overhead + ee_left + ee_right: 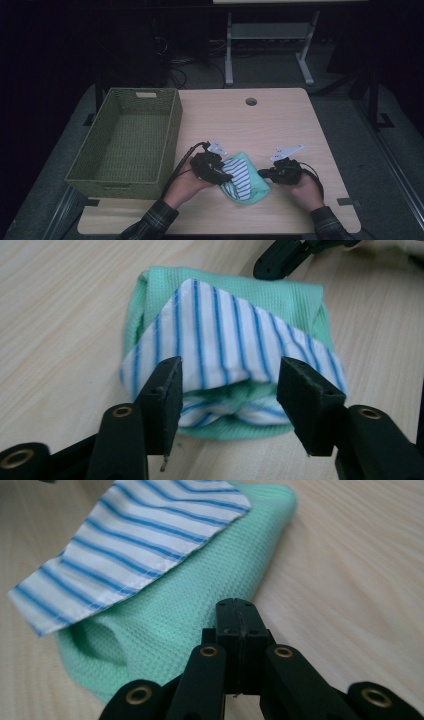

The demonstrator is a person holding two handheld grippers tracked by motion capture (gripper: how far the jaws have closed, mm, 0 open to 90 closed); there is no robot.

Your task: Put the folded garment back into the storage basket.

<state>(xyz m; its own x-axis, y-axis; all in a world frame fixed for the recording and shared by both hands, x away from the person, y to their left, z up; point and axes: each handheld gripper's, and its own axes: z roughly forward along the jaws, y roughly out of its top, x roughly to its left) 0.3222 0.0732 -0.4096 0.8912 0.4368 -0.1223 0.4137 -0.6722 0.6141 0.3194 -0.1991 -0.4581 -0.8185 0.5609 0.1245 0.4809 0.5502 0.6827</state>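
A folded green cloth [250, 187] with a blue-and-white striped cloth [237, 176] laid over it is seen on the near part of the wooden desk [280, 120], to the right of a woven green basket [127, 140] that stands at the desk's left edge. The left tool [227, 385] is held at the left side of the bundle with its jaws spread wide, the striped cloth lying between and beyond them. The right tool [239, 625] is held at the bundle's right side with its jaws pressed together and nothing pinched, its tips just beside the green cloth.
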